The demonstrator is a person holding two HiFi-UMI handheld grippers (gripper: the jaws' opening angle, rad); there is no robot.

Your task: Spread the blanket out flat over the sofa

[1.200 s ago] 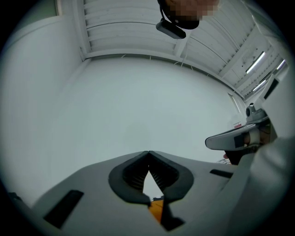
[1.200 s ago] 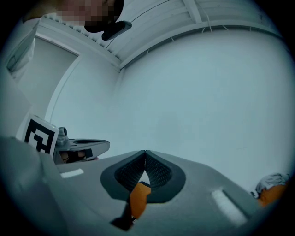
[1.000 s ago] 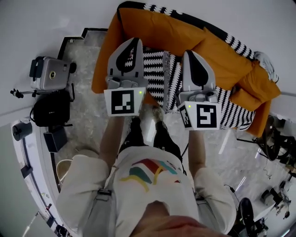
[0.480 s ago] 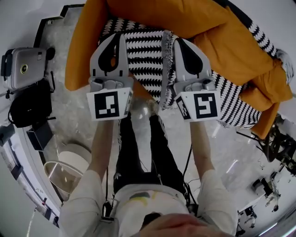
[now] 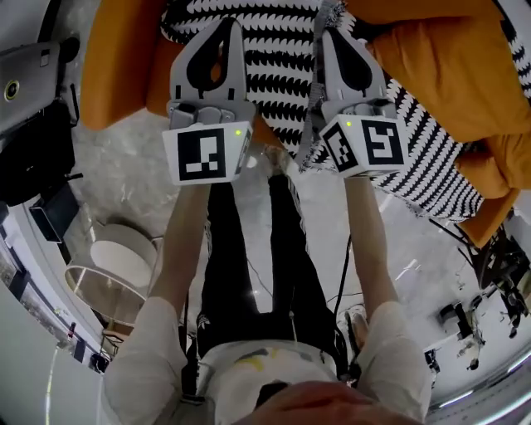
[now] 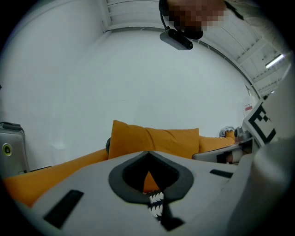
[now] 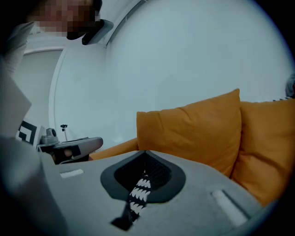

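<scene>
A black-and-white patterned blanket (image 5: 286,70) lies over the seat of the orange sofa (image 5: 124,58) and runs right along its front edge (image 5: 431,174). My left gripper (image 5: 231,25) and right gripper (image 5: 327,36) are side by side above the seat, both pointing at the backrest. Each is shut on a fold of the blanket. In the left gripper view a strip of blanket (image 6: 156,203) shows through the shut left gripper (image 6: 147,153). The right gripper view shows a similar strip of blanket (image 7: 140,191) pinched in the right gripper (image 7: 145,152).
Orange back cushions (image 7: 193,129) stand along the white wall. On the marble floor to the left are a silver case (image 5: 21,79), a black bag (image 5: 33,158) and a round white stool (image 5: 116,266). Cables and stands (image 5: 498,274) sit at the right.
Both grippers have come down together toward the sofa seat, carrying the blanket edge with them. The sofa now fills the top of the head view.
</scene>
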